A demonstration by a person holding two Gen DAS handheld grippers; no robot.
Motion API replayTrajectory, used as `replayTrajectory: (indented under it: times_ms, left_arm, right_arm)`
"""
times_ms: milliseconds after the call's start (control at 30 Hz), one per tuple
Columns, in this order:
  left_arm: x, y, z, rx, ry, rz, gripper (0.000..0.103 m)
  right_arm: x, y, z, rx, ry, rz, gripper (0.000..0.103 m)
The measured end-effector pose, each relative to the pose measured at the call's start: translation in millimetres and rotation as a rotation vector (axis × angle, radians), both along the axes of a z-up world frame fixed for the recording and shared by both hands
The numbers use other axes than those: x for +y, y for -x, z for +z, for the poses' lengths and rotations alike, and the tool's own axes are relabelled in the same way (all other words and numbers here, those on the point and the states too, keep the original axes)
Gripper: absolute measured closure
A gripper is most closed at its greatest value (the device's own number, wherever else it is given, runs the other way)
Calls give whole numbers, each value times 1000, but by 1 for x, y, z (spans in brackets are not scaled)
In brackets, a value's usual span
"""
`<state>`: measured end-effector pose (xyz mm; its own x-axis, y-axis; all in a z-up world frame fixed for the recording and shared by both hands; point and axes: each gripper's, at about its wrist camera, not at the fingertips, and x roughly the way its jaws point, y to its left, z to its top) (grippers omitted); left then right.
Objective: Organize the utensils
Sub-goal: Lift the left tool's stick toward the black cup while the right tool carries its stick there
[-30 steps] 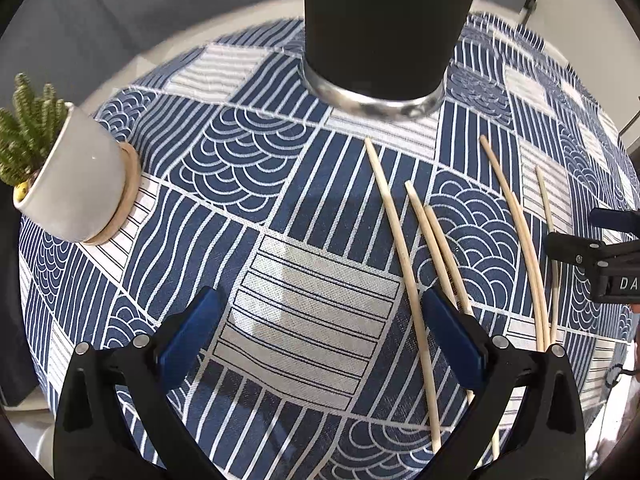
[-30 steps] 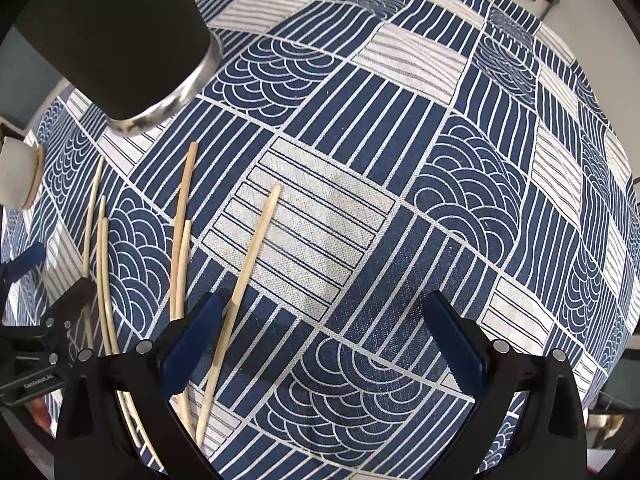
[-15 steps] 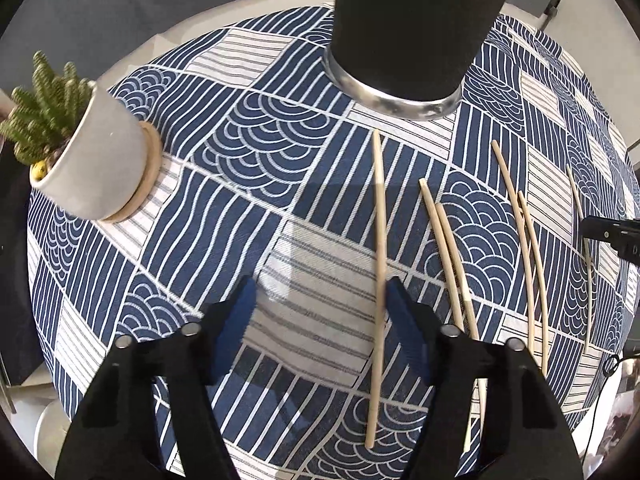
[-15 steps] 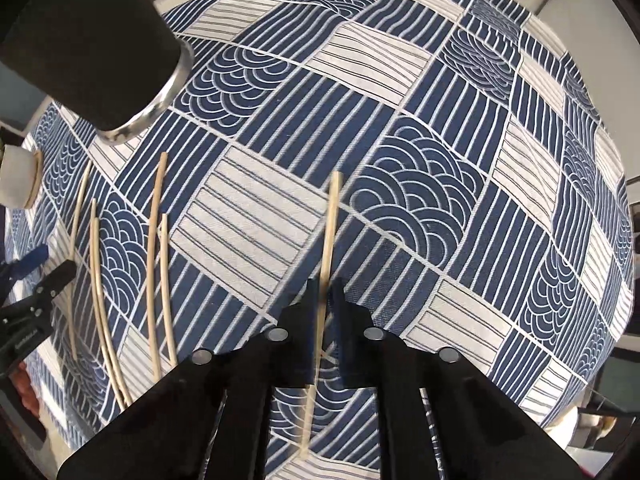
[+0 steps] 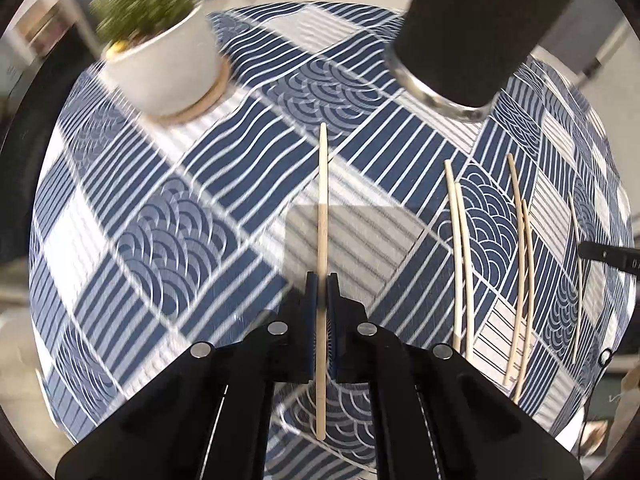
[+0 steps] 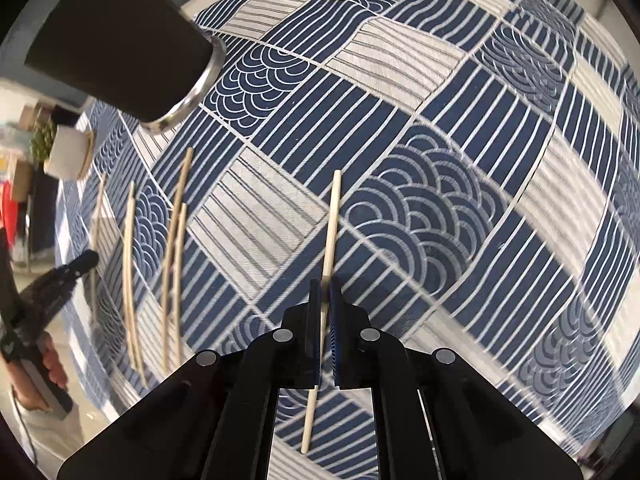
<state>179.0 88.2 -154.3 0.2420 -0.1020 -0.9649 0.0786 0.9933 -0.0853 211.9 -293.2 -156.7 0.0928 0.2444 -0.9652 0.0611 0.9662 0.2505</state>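
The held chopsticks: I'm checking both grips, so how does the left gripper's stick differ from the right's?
The left gripper holds its chopstick straight up the left wrist view; the right gripper holds its chopstick slightly tilted. The left's stick sits beside the loose chopsticks; the right's lies farther from them. Both are plain pale wood, clamped partway along by shut jaws.

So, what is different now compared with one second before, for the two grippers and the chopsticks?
Both grippers closed from wide open. The left gripper now pinches one chopstick, and the right gripper pinches another chopstick. The loose chopsticks, the black cup and the potted plant stayed on the tablecloth.
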Motion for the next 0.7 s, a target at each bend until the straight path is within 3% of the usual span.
replayTrajectory:
  times_ms: [167,333,433,700]
  left_arm:
    - [13,31,2,14,54,83,98]
    - [16,53,13,-19,24,111,98]
    - [21,58,25,-40,23,138,98]
    - [-15,25,51,-108,2,114,98]
  right_arm:
    - [-21,-2,9,-30,-45,56,99]
    - [-47,-2,22,-73,-58,94,99]
    - [-49,1,32,-108,-7,128,99]
    - [-42,-13,68,-213,6,145,99]
